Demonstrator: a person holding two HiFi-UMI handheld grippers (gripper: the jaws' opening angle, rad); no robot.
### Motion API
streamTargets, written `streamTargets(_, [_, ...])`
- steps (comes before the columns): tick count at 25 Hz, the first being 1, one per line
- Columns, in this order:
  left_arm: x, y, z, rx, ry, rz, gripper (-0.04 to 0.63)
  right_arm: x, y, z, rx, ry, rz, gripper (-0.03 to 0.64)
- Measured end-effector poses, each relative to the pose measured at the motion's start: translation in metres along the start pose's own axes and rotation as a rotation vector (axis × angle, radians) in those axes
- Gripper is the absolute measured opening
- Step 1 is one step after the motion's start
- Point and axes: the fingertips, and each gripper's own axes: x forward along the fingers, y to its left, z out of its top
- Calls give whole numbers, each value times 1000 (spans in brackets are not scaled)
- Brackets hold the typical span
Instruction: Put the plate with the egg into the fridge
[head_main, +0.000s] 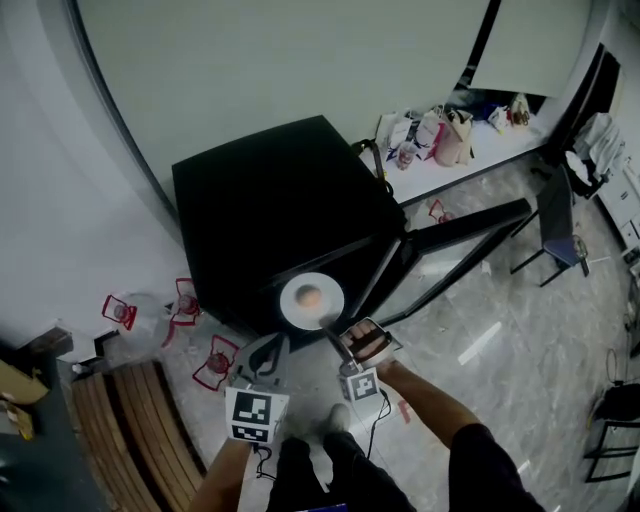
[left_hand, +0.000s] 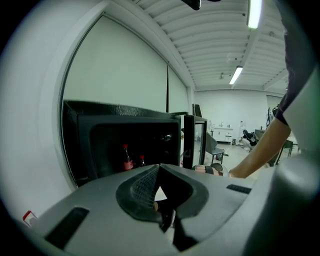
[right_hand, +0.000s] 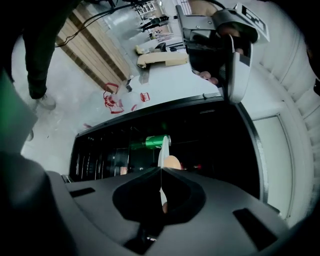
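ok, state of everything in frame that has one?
Door: open.
Plate: held at the fridge opening, not yet set down.
Egg: on the plate.
Right tool: shut on the plate's rim.
Left tool: tips together, no clear grip on anything.
Bottles: upright inside the fridge.
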Motion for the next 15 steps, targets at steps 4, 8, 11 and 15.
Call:
streamTargets(4, [26, 6, -37, 0, 5, 48, 9, 28, 25, -6, -54, -37, 23, 12])
streamTargets(8, [51, 21, -72, -3, 14, 108, 9, 54, 43, -7, -95, -76, 25, 12])
streamTargets(11, [70, 26, -95, 10, 12, 141, 9, 73, 56, -8, -125, -105, 28, 12])
streamTargets(15, [90, 34, -118, 12, 16, 181, 9, 97, 73, -10, -164, -140, 32, 12])
